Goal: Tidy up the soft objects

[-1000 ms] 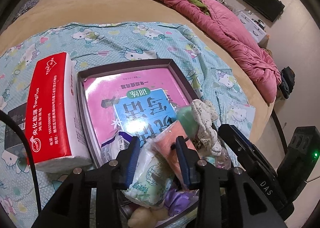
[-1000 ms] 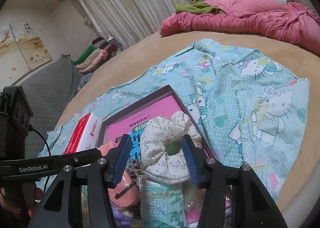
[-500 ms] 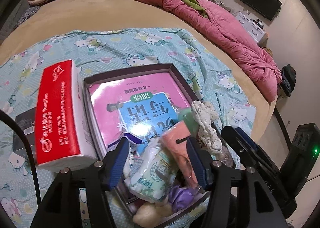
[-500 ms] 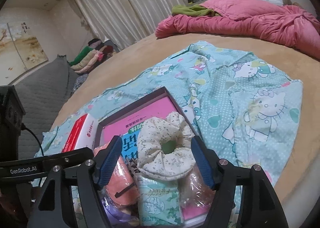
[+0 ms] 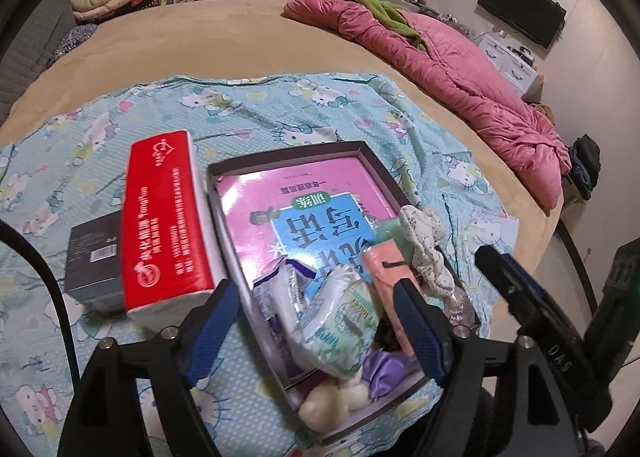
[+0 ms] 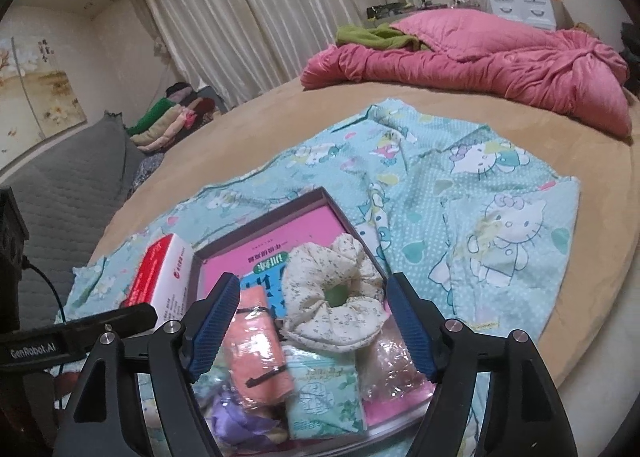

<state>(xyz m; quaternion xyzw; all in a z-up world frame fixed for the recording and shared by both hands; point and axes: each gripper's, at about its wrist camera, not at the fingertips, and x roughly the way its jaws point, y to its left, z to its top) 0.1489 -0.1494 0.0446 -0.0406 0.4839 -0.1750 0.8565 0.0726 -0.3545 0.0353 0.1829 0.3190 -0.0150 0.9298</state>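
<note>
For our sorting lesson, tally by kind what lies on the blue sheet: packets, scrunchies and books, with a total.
Packets: 4 (red, green, white, clear)
Scrunchies: 2 (floral, purple)
Books: 1
Total: 7

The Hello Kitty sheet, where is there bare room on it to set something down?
The turquoise Hello Kitty sheet lies bare right of the shallow grey box and beyond its far rim toward the pink quilt. The box's near end is crowded with soft packets; the red tissue pack flanks its left side.
</note>
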